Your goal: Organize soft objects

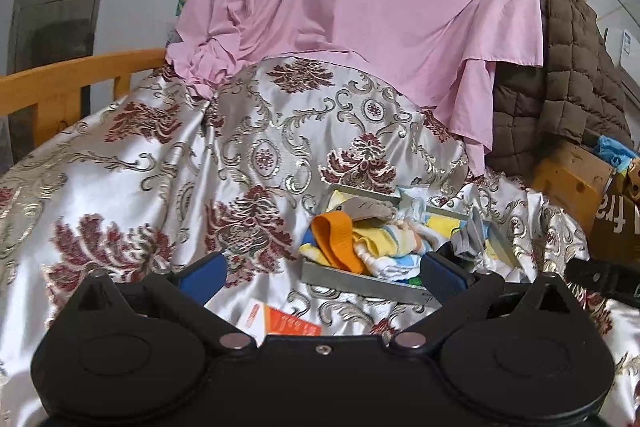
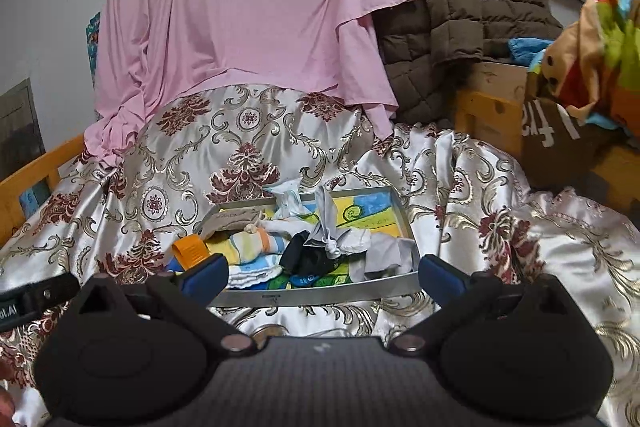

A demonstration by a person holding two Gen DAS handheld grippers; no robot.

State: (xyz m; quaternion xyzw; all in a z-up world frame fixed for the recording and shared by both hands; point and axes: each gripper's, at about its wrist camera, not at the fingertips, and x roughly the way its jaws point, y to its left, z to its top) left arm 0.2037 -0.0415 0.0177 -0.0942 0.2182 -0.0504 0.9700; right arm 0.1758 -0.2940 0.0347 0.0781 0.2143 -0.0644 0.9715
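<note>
A grey metal tray (image 2: 320, 293) with a colourful picture bottom lies on the patterned satin bedspread (image 2: 248, 155). It holds several soft items: an orange piece (image 2: 191, 250), a striped yellow-blue cloth (image 2: 252, 247), a black sock (image 2: 308, 257), a grey knotted sock (image 2: 332, 227) and a white sock (image 2: 384, 253). My right gripper (image 2: 322, 273) is open and empty just in front of the tray. In the left wrist view the tray (image 1: 360, 285) sits front right with the orange piece (image 1: 334, 241) on top. My left gripper (image 1: 322, 273) is open and empty, left of the tray.
A pink sheet (image 2: 248, 11) hangs behind the bed. A brown quilted blanket (image 2: 452, 7) and a cardboard box (image 2: 560, 147) with colourful fabric stand at the right. A wooden bed rail (image 1: 72, 83) runs at the left. An orange and white packet (image 1: 280, 321) lies under the left gripper.
</note>
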